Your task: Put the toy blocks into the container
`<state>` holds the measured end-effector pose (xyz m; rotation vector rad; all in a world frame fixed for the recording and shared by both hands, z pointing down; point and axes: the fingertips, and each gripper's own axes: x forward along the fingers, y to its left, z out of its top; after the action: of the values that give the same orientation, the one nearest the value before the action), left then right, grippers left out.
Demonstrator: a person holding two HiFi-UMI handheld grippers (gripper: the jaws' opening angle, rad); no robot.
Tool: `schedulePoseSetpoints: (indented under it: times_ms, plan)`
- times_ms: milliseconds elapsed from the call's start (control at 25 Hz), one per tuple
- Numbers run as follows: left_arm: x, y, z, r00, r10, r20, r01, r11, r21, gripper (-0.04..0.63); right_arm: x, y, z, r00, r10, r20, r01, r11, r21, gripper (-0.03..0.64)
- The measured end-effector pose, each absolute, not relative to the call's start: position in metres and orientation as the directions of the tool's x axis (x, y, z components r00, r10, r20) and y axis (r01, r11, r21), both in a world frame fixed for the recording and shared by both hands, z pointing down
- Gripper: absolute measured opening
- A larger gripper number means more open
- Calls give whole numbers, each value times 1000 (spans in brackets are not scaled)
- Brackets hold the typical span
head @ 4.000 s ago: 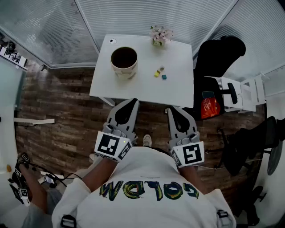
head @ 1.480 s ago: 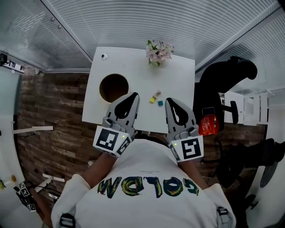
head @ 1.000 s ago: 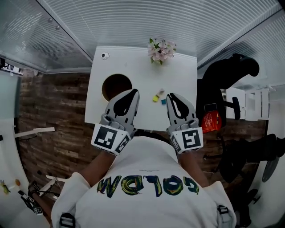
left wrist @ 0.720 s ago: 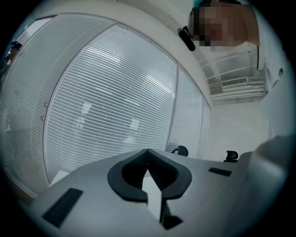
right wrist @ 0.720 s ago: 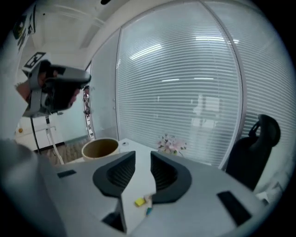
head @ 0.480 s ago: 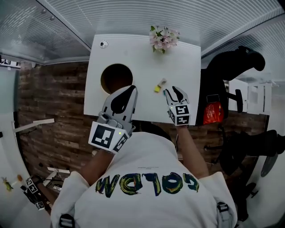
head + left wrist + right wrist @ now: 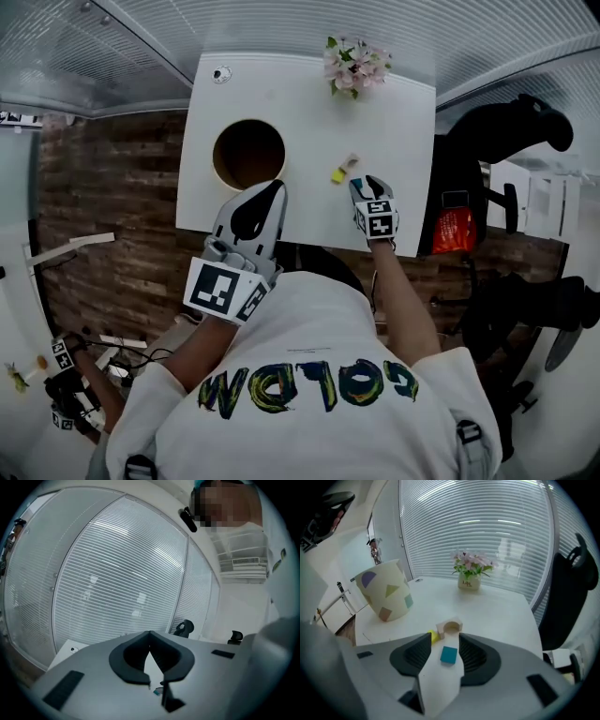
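Rm: white rect. table (image 7: 309, 112) at centre, on dark wood-plank floor (image 7: 103, 187). Behind table: glazed partitions w/ horiz. white blinds (image 7: 281, 23), panels meeting at an angle. Light bright & even thru slats. Small pot of pink flowers (image 7: 354, 64) at table's far edge. R of table: black office chair (image 7: 511, 127), w/ orange bag (image 7: 453, 230) near it. White frame furniture (image 7: 539, 192) further R, type unclear.

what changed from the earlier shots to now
The right tool dropped from near the chest to the table, and its jaws have just been opening; they now straddle the teal block without pressing it. Nothing was grasped. The left tool, container, yellow block and arch block stayed roughly put.
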<state>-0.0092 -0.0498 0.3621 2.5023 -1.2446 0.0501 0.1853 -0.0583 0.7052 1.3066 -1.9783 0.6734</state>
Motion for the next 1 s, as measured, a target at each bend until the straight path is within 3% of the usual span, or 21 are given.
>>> schedulePoseSetpoints:
  times_ms: [520,560,640,1000]
  plan:
    - [-19,-47,383,593,-767,246,-799,-522,298,9,190,-53,762,-260,-497,828,-936,339,-90,185]
    - [-20,-47,384,592,-767,248,-800,-520,299,9,190,-52,764,-260,-497,828,-936,340,-91,150]
    - [-21,-47,386,590,-766,253,-801,-518,299,9,190,-52,766,-261,-498,827,-936,341,-90,141]
    - [-18,-52,373,599,-770,220,-794,-533,293,9,197,-66,730,-232,-563,793,-942,334,-38,138]
